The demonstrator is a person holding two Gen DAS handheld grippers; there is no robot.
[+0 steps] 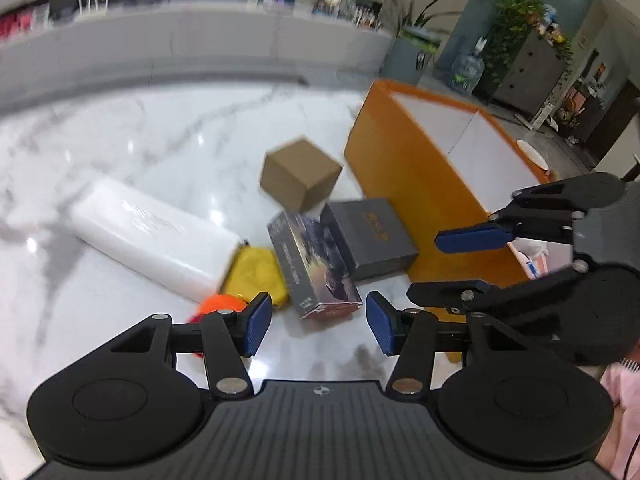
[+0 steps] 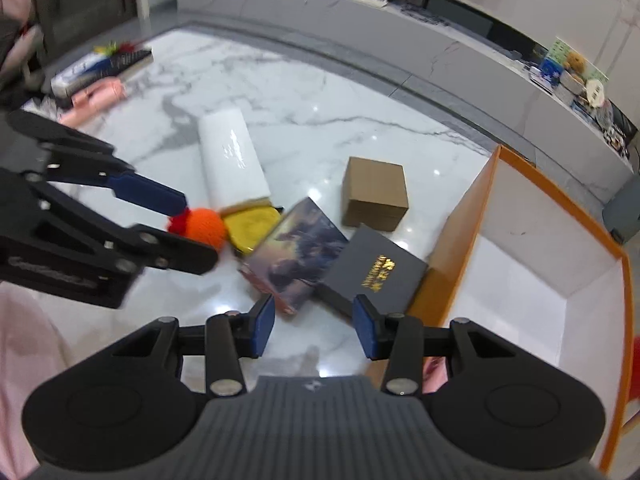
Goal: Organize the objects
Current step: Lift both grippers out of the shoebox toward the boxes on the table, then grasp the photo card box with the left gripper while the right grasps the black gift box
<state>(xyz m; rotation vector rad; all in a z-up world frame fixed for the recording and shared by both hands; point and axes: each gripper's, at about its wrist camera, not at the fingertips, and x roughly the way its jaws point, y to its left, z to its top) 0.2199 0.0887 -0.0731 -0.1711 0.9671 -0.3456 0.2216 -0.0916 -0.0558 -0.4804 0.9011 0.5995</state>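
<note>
Both my left gripper (image 1: 319, 323) and right gripper (image 2: 315, 327) hung open, empty; best to straddle the printed box (image 1: 314, 258) at lower centre squarely.

Gold lettering on lid of dark grey box (image 2: 374, 270), too blurred to read. Faint print on white box (image 1: 154, 234), illegible. Small print along side of picture-printed box (image 1: 314, 264), illegible. Embossed word on side of left gripper body, unreadable. No legible text anywhere.
</note>
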